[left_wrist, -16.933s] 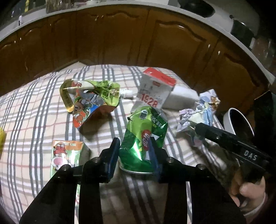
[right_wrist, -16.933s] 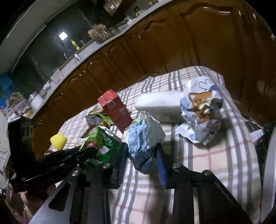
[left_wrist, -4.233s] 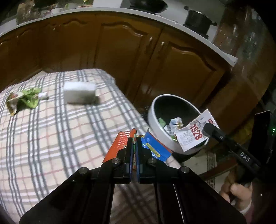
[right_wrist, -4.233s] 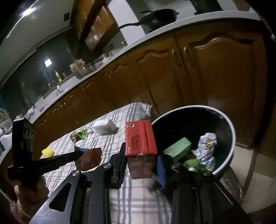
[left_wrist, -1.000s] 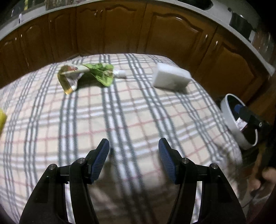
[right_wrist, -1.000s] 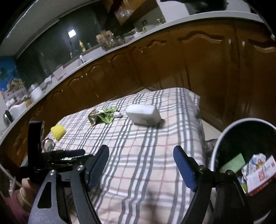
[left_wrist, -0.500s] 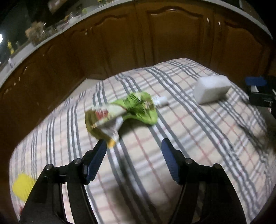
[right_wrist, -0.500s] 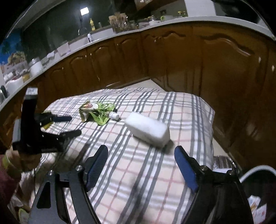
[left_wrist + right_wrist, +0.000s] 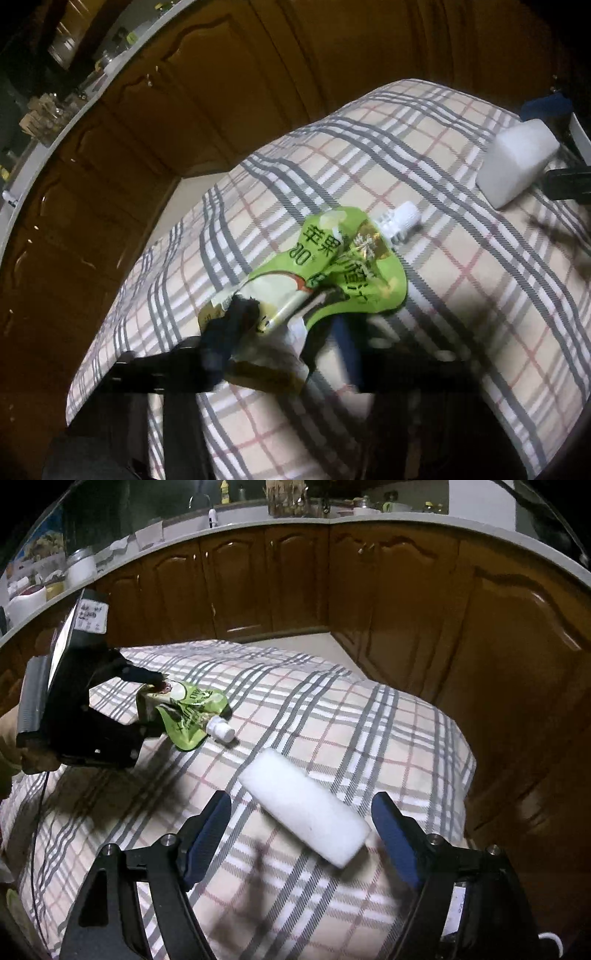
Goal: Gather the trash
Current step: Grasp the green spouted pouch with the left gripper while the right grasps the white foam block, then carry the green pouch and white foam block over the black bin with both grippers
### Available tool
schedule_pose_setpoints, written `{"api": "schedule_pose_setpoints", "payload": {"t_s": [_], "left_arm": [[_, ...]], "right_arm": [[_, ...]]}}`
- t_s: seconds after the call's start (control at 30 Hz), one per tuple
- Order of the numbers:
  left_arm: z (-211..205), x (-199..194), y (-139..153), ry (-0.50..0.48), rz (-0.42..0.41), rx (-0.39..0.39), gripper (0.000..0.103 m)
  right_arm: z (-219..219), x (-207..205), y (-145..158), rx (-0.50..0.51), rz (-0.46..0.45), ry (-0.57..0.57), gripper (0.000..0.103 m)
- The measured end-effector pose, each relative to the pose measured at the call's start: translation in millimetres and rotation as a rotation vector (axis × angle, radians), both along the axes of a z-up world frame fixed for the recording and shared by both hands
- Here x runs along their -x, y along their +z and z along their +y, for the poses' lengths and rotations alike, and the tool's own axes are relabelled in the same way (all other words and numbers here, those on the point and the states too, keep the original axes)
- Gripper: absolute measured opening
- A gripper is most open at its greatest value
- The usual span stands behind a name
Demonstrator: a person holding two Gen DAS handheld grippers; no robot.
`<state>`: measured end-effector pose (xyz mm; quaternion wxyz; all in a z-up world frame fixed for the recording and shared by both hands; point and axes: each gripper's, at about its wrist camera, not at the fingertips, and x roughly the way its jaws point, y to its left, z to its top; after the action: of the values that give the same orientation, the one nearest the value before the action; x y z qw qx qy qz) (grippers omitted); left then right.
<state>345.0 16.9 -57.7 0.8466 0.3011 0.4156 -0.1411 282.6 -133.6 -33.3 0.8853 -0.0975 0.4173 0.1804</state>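
Observation:
A crumpled green drink pouch [image 9: 332, 273] with a white screw cap lies on the plaid tablecloth [image 9: 461, 295]. My left gripper [image 9: 284, 332] stands open around the pouch's near end, one finger on each side; its image is blurred. The pouch also shows in the right wrist view [image 9: 184, 712], between the left gripper's fingers [image 9: 147, 675]. A white foam block [image 9: 306, 805] lies on the cloth. My right gripper [image 9: 303, 834] is open, its fingers on either side of the block's near end and apart from it. The block also shows in the left wrist view [image 9: 517, 166].
Dark wooden cabinets [image 9: 369, 590] stand behind and to the right of the table. The tablecloth's edge [image 9: 465, 768] drops off at the right. A worktop with jars and bottles [image 9: 277, 502] runs along the back.
My left gripper has moved in on the green pouch, which now sits between its fingers. My right gripper has moved forward to the white block, which now lies between its open fingers.

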Motion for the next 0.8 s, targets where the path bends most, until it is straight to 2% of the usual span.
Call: {"api": "schedule_pose_setpoints", "payload": {"t_s": [0.03, 0.07, 0.2, 0.3, 0.33, 0.37, 0.6, 0.8], "left_arm": [[-1.0, 0.8, 0.4, -0.002, -0.001, 0.005, 0.03], [-2.9, 1.1, 0.1, -0.002, -0.004, 0.008, 0.027], [-3.7, 9.7, 9.2, 0.015, 0.021, 0.069, 0.018], [-0.5, 21.6, 23.0, 0.044, 0.087, 0.195, 0.017], [-0.3, 27.0, 26.1, 0.046, 0.101, 0.229, 0.016], [-1.5, 33.9, 28.8, 0.048, 0.115, 0.26, 0.015], [-11.7, 92.7, 33.0, 0.078, 0.26, 0.465, 0.014], [-12.5, 137.6, 38.1, 0.125, 0.333, 0.583, 0.014]], "right_arm": [[0.9, 0.0, -0.8, 0.013, -0.001, -0.006, 0.063], [0.4, 2.0, -1.4, 0.032, -0.013, -0.021, 0.056], [-8.0, 11.5, 1.8, -0.016, -0.01, -0.038, 0.045], [-19.1, 22.4, 4.9, -0.077, 0.005, -0.066, 0.03], [-23.6, 27.5, 6.0, -0.11, 0.015, -0.075, 0.018], [-27.2, 32.6, 6.8, -0.129, 0.019, -0.086, 0.015], [-38.5, 71.4, 8.3, -0.226, 0.043, -0.122, 0.005], [-54.2, 109.5, 21.9, -0.354, 0.046, -0.129, 0.0]]}}
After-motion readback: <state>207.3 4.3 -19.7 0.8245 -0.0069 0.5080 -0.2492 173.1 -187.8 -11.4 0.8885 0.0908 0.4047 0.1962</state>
